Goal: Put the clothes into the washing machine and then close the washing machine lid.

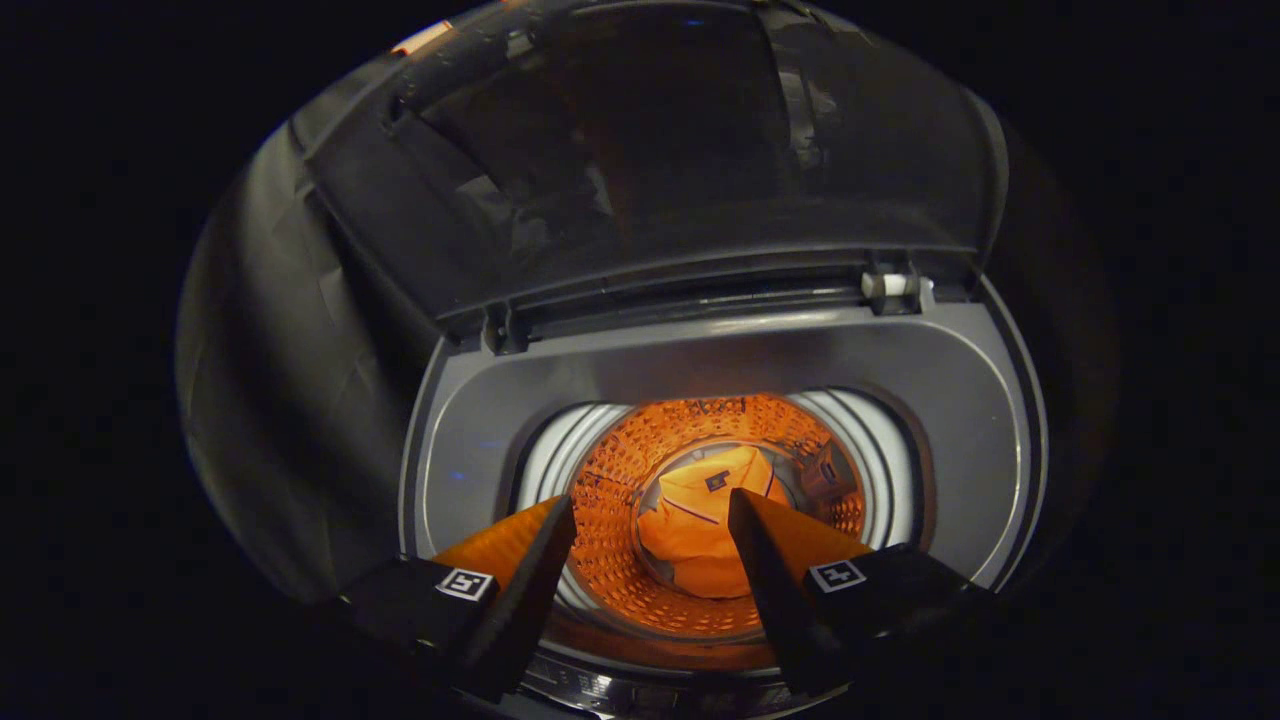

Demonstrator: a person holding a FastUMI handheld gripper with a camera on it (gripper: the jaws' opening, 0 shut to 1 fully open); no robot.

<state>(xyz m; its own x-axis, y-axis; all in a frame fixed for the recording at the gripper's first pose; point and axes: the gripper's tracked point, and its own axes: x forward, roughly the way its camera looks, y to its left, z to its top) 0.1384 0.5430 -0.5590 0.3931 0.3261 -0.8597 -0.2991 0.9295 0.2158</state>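
I look down into a top-loading washing machine [500, 420] with a grey top rim. Its lid [650, 150], dark and see-through, stands raised behind the opening. An orange garment [700, 520] lies at the bottom of the perforated drum [620, 470], which glows orange from its reflection. My gripper [652, 505] hovers above the drum mouth, open, with nothing between its fingers. The garment lies well below and beyond the fingertips.
A white hinge piece [890, 285] sits at the lid's right rear corner. Dark cloth wall [270, 380] surrounds the machine on the left. The machine's front edge [640, 690] lies just beneath the fingers.
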